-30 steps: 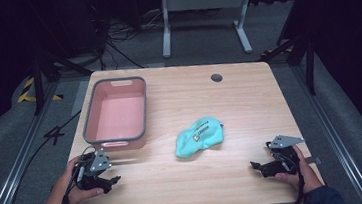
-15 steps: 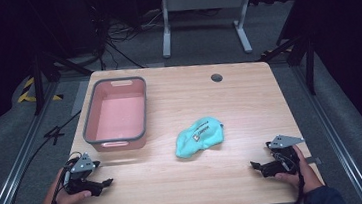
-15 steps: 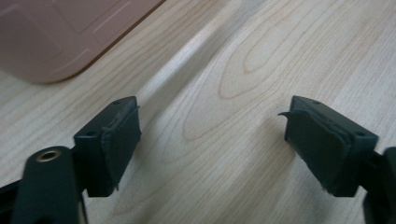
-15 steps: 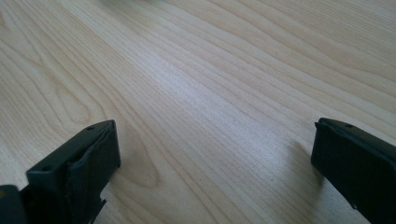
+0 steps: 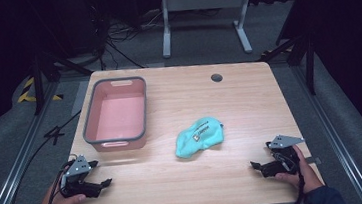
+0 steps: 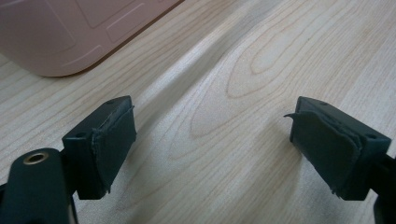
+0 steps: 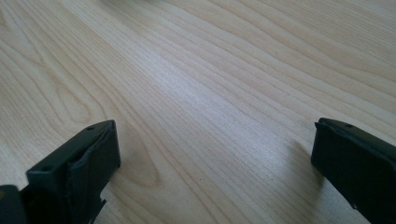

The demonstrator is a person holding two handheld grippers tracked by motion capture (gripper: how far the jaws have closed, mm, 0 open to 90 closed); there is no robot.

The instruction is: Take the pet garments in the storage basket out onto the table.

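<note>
A crumpled teal pouch [image 5: 198,136] with a white label lies in the middle of the wooden table [image 5: 177,187]. A pink bin [image 5: 117,140] with a grey rim stands to its left and holds nothing that I can see. My left gripper [image 5: 104,182] rests low at the front left corner, jaws pointing right. In the left gripper view the left gripper [image 6: 212,126] is open over bare wood. Its jaws have just been opening, with nothing between them. My right gripper [image 5: 255,166] sits at the front right, and the right gripper [image 7: 215,144] is open over bare wood.
The bin's pink wall [image 6: 46,42] lies just beyond my left jaws. A round cable hole [image 5: 216,77] is at the table's far edge. Metal frame legs [image 5: 200,9] stand on the dark floor behind the table. Bare wood separates the two grippers.
My left hand has drawn left toward the front corner and sunk to the table. Its jaws stand a little wider. The right hand, the pouch and the bin have not moved.
</note>
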